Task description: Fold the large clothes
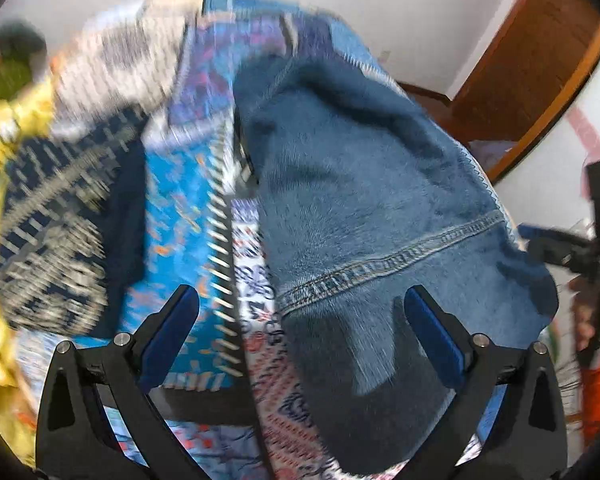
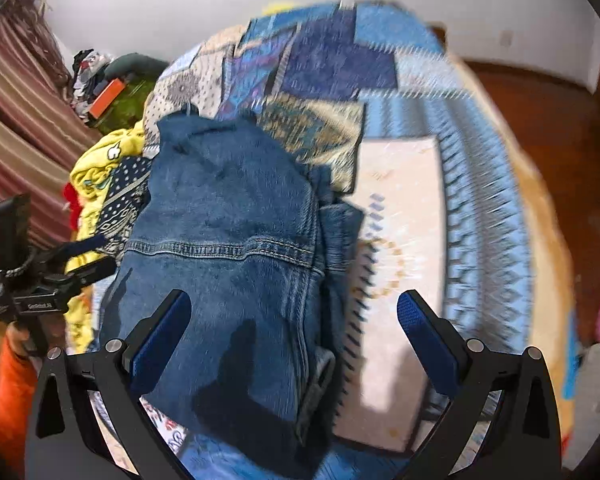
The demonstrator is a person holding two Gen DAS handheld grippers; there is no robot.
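Both grippers released, fingers spread wide: left gripper [image 1: 300, 312], right gripper [image 2: 294, 320]. Folded denim garment [image 2: 224, 248] lies on the patchwork quilt [image 2: 480, 208], below both. Yellow clothes [image 2: 96, 164] piled beside it.

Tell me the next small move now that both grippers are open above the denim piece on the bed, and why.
Probably lower the right gripper onto the loose bunched edge along the right side of the denim garment and pinch it. Both it and the left gripper hang open and hold nothing, and that edge lies rumpled on the patchwork bedspread, so the fold looks unfinished.
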